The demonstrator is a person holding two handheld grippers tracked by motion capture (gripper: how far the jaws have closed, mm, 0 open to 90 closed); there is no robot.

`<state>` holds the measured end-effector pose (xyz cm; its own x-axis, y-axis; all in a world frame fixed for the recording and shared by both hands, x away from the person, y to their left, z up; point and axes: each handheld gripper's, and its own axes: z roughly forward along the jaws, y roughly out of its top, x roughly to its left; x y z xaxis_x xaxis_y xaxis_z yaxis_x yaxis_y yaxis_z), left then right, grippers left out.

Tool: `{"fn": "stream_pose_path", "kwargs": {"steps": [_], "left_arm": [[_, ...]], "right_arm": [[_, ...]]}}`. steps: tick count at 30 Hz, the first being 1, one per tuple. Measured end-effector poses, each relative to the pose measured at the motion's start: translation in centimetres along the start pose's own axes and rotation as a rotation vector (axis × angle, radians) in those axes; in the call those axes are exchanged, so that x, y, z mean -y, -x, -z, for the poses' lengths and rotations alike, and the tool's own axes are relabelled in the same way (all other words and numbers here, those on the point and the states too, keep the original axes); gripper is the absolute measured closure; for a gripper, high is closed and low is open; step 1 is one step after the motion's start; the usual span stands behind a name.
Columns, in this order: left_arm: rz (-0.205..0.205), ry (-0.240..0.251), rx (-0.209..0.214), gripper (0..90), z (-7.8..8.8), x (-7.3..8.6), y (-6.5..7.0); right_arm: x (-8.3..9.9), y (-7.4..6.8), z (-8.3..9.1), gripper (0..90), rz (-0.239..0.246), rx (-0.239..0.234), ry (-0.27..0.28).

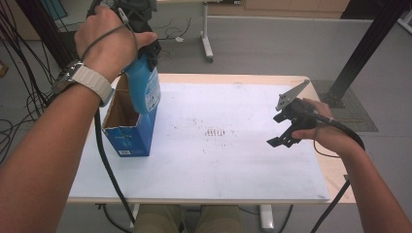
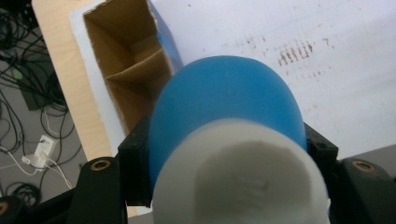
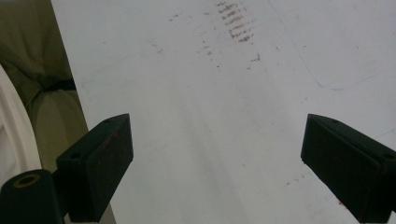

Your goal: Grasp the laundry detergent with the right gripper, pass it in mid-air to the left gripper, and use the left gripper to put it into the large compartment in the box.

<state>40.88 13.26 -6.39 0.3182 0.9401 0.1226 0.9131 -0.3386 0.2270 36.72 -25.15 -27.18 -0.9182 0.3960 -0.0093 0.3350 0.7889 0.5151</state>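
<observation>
left gripper (image 2: 227, 154) clenched on blue bottle (image 1: 147, 90), hanging over open blue carton (image 1: 130, 138) at table's left edge. right gripper (image 3: 217, 168) spread, nothing between jaws, above white mat (image 1: 233, 160), rust-speckled mid-sheet. wooden table (image 1: 335, 170), grey floor (image 1: 272, 43), black cables (image 1: 29, 97) at left.

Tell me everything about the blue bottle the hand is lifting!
The blue plastic bottle looks smooth and rounded, with a pale printed label on its side and a white cap on top. It hangs upright in the air, its bottom just above the open blue cardboard box, which has brown inner dividers. The black jaws of the left gripper squeeze it on both sides near the cap. Nothing else touches it.
</observation>
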Motion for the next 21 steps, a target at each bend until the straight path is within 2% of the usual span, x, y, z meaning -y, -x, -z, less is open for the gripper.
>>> {"fn": "stream_pose_path", "kwargs": {"steps": [8,14,21], "left_arm": [[0.041,-0.001,-0.005,37.4,0.0,-0.2,-1.1],[0.057,-0.009,-0.007,37.4,0.1,-0.3,-1.5],[0.097,-0.011,-0.013,37.3,-0.1,-0.3,-2.8]], "right_arm": [[0.2,0.3,0.0,9.1,-0.004,0.000,-0.005],[0.4,0.5,0.1,9.1,-0.012,0.000,-0.003],[0.6,0.6,0.1,9.1,-0.014,-0.002,-0.006]]}}
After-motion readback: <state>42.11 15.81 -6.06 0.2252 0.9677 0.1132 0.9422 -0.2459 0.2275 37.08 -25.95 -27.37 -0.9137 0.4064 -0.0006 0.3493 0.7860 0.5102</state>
